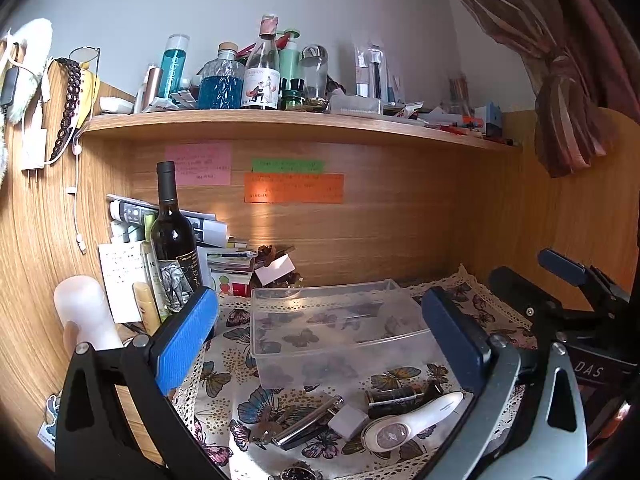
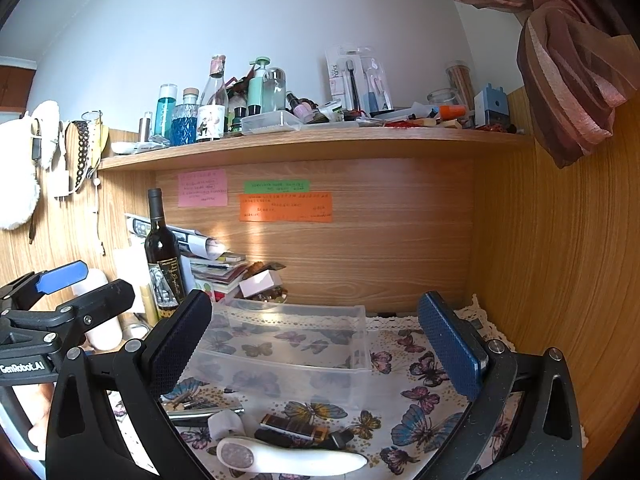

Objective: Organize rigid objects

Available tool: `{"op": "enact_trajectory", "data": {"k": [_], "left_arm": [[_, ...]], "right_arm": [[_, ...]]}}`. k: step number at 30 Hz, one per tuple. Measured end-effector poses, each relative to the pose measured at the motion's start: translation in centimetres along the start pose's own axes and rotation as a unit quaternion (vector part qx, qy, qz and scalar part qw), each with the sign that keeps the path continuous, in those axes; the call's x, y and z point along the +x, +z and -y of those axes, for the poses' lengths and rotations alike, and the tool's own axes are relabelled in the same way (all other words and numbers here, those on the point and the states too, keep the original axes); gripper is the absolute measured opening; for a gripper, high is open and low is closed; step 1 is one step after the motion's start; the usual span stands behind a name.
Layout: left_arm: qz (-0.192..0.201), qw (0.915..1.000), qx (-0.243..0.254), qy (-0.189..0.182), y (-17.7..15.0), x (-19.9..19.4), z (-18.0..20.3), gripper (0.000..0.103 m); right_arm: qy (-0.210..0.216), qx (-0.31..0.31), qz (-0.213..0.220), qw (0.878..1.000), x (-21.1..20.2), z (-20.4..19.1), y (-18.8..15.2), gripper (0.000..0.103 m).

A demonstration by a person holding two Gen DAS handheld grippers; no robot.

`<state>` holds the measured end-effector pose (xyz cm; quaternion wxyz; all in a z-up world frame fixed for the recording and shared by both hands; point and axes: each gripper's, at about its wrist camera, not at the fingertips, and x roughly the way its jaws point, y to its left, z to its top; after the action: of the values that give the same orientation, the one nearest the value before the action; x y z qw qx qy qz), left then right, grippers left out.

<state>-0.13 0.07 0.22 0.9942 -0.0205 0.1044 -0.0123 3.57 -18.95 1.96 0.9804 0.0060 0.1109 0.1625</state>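
A clear empty plastic box (image 1: 340, 332) stands on the butterfly cloth (image 1: 236, 364); it also shows in the right wrist view (image 2: 288, 344). In front of it lie several small rigid items: a white foot file (image 1: 404, 424) (image 2: 288, 458), a dark tube with a gold end (image 1: 394, 397) (image 2: 292, 426), a grey block (image 1: 347, 421) (image 2: 226, 424), a metal clip (image 1: 308, 420) (image 2: 200, 412) and keys (image 1: 264, 430). My left gripper (image 1: 324, 340) is open and empty above them. My right gripper (image 2: 320, 344) is open and empty, beside the left gripper.
A dark wine bottle (image 1: 174, 244) (image 2: 162, 256), stacked papers (image 1: 224, 256) and a white cylinder (image 1: 86, 312) crowd the back left. A wooden shelf (image 1: 280, 124) packed with bottles runs overhead. Wooden walls close in the back and right side (image 2: 560, 280).
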Motion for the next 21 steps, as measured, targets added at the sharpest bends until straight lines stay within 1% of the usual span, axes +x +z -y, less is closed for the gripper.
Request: {"op": "enact_trajectory", "data": {"k": [21], "left_arm": [[0.003,1.0000,-0.001,0.002,0.15,-0.05,0.07,0.103]], "right_arm": [[-0.001,0.003,-0.002,1.000,-0.07,-0.22,0.12,0.103]]}}
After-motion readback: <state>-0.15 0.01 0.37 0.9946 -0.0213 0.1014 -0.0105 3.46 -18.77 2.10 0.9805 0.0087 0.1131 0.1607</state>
